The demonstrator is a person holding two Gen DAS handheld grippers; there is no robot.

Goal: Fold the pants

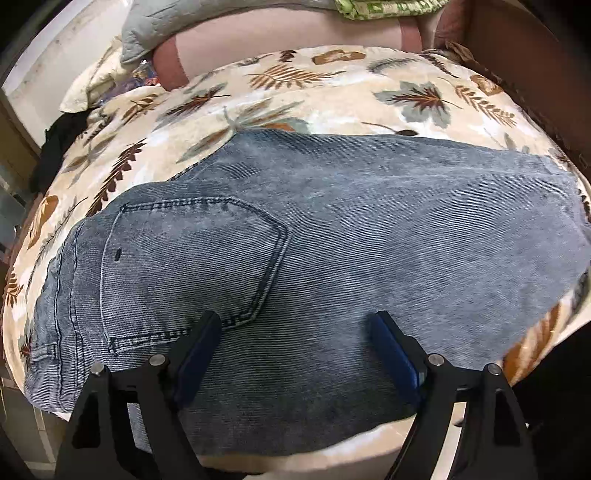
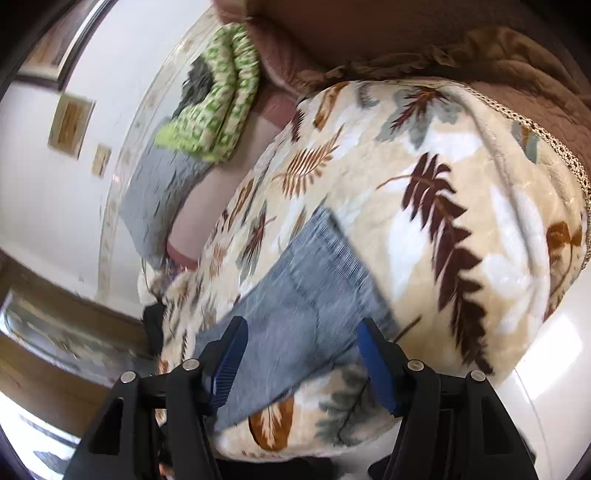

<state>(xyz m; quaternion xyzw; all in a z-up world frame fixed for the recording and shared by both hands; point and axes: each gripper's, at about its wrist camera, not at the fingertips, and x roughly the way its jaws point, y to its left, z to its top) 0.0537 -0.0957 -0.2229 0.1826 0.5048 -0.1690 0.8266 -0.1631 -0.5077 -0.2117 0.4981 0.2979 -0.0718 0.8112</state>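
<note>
Blue denim pants [image 1: 314, 236] lie folded flat on a cream leaf-print blanket [image 1: 332, 92], back pocket [image 1: 192, 266] up, waistband at the left. My left gripper [image 1: 297, 321] is open and empty, hovering over the pants' near edge, its blue pads either side of the denim. In the right wrist view, which is blurred, the pants [image 2: 310, 295] show as a narrow folded strip on the blanket [image 2: 461, 206]. My right gripper [image 2: 303, 328] is open and empty just above the near end of that strip.
A grey quilted pillow [image 1: 155, 26] and a green patterned cloth [image 2: 218, 110] lie at the head of the bed. A dark garment [image 1: 55, 147] hangs off the left side. A brown headboard [image 1: 535, 74] stands to the right. White floor [image 2: 554, 369] shows beside the bed.
</note>
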